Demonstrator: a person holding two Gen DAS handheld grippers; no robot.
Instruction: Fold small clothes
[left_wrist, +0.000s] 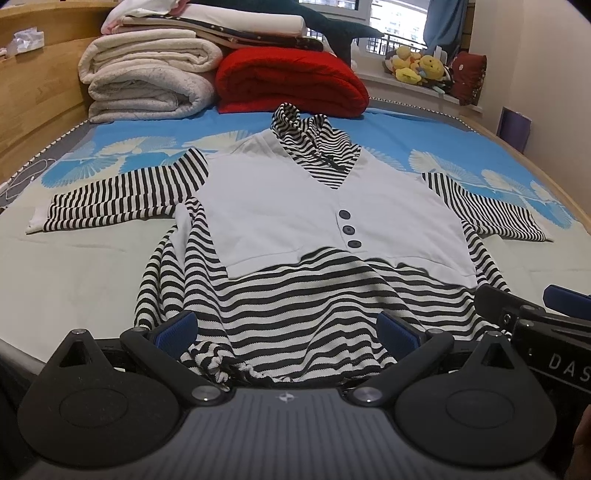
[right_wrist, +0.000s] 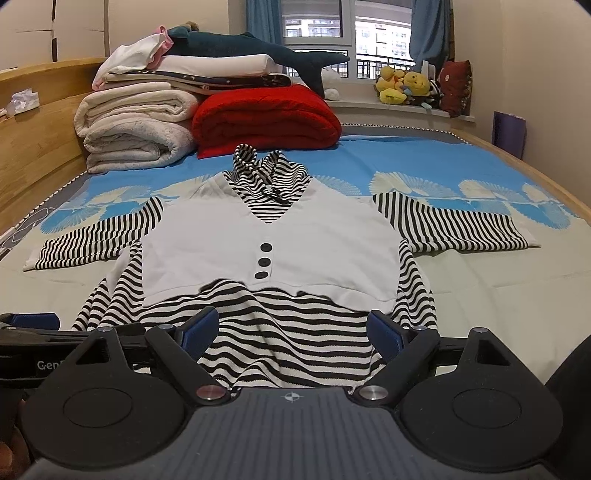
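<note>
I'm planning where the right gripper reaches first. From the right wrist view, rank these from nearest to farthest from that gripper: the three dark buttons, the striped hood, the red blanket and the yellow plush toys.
1. Three dark buttons: on the white vest panel, just ahead of the open right gripper.
2. Striped hood: at the garment's top, centre.
3. Red blanket: folded behind the hood, slightly left.
4. Yellow plush toys: on the windowsill, far right.
</note>
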